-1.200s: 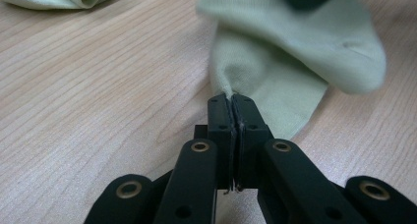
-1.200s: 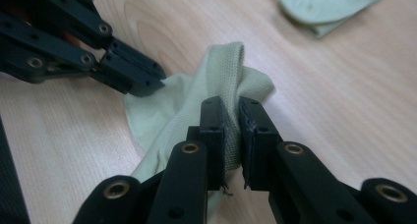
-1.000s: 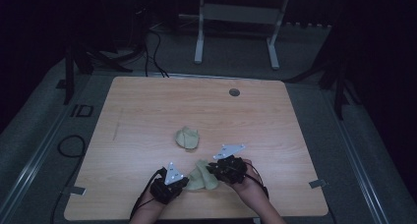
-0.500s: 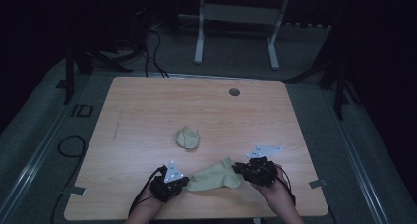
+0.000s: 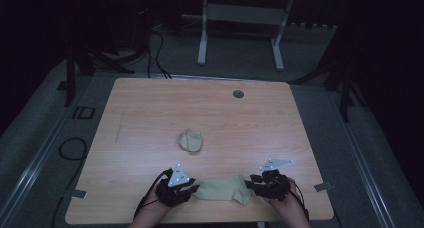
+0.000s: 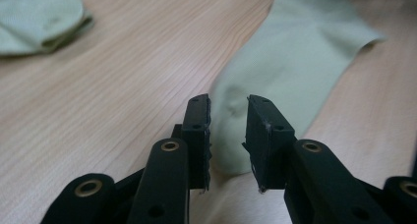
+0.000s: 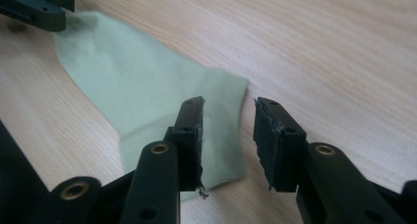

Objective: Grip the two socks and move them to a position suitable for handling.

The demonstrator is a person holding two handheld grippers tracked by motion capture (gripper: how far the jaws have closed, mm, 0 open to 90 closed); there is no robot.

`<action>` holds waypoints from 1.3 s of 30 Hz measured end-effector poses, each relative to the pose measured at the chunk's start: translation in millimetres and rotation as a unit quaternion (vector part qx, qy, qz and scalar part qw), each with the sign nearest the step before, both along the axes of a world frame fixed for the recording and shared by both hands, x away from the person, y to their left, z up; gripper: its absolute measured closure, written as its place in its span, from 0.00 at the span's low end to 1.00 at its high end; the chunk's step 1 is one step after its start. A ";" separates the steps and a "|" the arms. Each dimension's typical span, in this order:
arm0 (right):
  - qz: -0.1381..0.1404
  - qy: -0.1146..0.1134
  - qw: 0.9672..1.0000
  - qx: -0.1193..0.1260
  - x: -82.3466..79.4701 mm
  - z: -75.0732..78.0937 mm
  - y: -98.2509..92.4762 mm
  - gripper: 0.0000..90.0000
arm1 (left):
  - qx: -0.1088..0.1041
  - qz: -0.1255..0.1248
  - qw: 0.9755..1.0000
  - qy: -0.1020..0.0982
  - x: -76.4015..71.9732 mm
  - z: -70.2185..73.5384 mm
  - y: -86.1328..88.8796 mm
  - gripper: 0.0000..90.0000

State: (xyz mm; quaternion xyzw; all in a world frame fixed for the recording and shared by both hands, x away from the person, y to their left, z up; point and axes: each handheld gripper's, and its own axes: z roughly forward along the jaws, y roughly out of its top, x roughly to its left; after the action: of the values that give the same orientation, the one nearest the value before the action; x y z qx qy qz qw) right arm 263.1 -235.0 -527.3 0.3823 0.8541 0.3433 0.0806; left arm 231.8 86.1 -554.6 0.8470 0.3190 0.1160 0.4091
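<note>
A pale green sock (image 5: 222,188) lies stretched flat near the table's front edge, between my two grippers. My left gripper (image 5: 192,190) sits at the sock's left end. In the left gripper view its jaws (image 6: 228,121) stand apart over the sock (image 6: 295,62); they have just been opening and do not press on it. At the sock's other end is my right gripper (image 5: 252,184). Its jaws (image 7: 228,130) have also just been opening, with the sock's edge (image 7: 147,81) lying slack beneath them. A second, folded sock (image 5: 190,140) rests mid-table.
The wooden table (image 5: 150,103) has a round cable hole (image 5: 238,94) near its far edge. A white desk frame (image 5: 240,18) stands on the floor beyond it, and cables (image 5: 70,148) lie on the floor at the left. The left gripper's jaw (image 7: 34,8) shows far off in the right gripper view.
The right gripper has moved to the right, drawing the bunched sock out flat. Both grippers' jaws have parted and the sock now lies loose on the table.
</note>
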 end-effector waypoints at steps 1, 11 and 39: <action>0.003 -0.004 1.000 0.002 -1.2 1.3 1.6 0.78 | 0.001 -0.004 1.000 0.003 -1.7 1.4 -2.9 0.84; 0.046 0.017 0.999 -0.016 -8.3 -14.8 23.5 0.96 | 0.022 -0.017 0.998 0.048 3.4 -12.1 -17.9 0.95; 0.002 0.020 0.999 -0.026 -16.2 -24.1 -13.2 0.93 | 0.004 -0.042 0.998 0.049 1.8 -14.7 -38.7 0.94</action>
State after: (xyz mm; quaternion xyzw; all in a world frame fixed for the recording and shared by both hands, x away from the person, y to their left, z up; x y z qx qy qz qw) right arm 246.9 -248.2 -551.3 0.3850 0.8651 0.3132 0.0731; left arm 233.6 47.4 -569.3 0.8661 0.3023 0.0580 0.3938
